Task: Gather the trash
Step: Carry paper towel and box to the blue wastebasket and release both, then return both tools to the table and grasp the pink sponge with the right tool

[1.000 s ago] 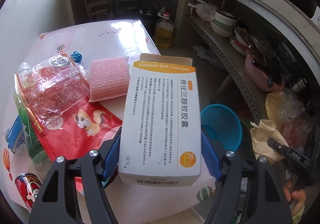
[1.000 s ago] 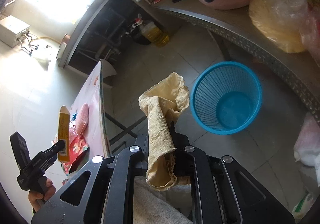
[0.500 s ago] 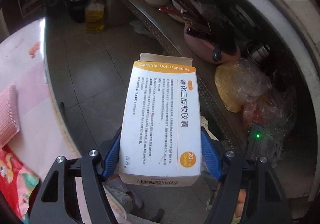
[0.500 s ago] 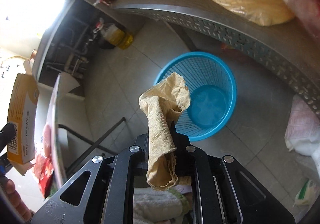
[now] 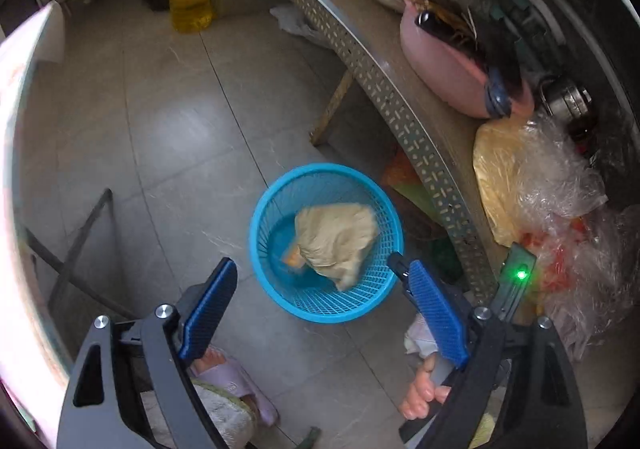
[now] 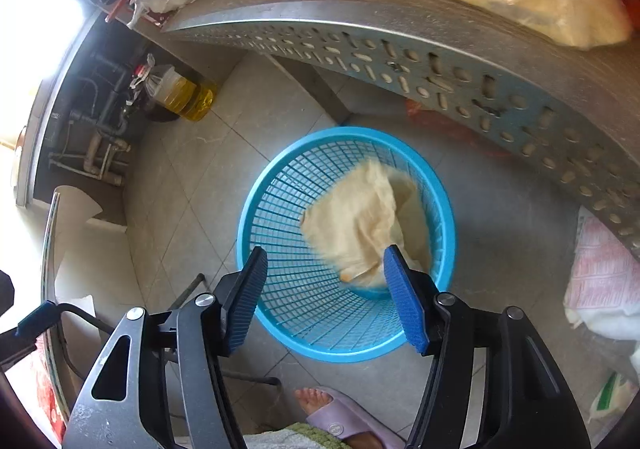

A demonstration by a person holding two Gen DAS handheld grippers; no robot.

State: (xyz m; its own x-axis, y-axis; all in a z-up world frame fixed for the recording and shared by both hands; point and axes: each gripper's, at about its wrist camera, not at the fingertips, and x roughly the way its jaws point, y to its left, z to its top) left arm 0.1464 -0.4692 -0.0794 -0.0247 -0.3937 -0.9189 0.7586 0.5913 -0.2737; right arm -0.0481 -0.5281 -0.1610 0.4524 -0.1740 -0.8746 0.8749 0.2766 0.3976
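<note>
My left tongs (image 5: 314, 285) and right tongs (image 6: 326, 285) are both opening wide and hold nothing, and the yellow rag (image 6: 368, 217) now lies in the blue basket (image 6: 280, 173) at twelve o'clock from each, my right nearer

Left gripper (image 5: 314, 273) and right gripper (image 6: 325, 260) point steeply down, jaws opening, seemingly empty.

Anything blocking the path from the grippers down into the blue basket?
Nothing visible. Both the left gripper and right gripper, jaws opening and empty, sit above the blue basket; the crumpled paper is already inside.
</note>
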